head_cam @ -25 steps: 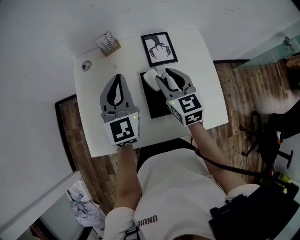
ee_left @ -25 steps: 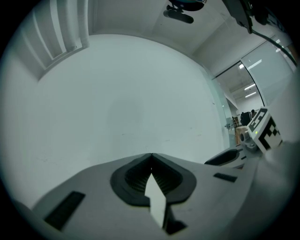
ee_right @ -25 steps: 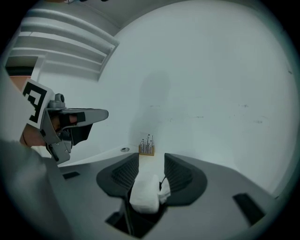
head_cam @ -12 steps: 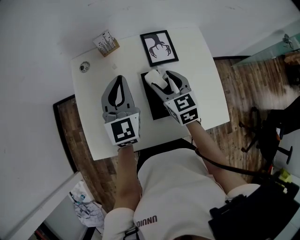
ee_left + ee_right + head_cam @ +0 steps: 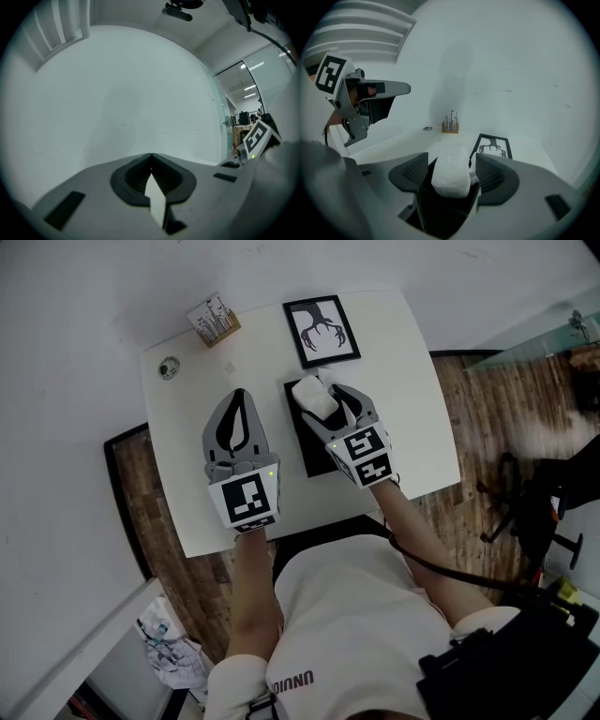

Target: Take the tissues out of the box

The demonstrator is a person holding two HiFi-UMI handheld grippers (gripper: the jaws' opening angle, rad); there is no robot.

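Jaws of the left gripper (image 5: 236, 397) meet at the tips with nothing gripped, over the white table (image 5: 183, 474). Just beside it, the right gripper (image 5: 452, 158) is opening, its pads on either side of a white tissue wad (image 5: 311, 393) that stands up from the black box (image 5: 314, 454). Beyond lie a framed picture (image 5: 322, 329) and a wooden block (image 5: 215, 323).

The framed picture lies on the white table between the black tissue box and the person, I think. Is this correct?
One thing is wrong: the framed picture lies on the white table, but beyond the black tissue box, on the side away from the person. The head view shows this.
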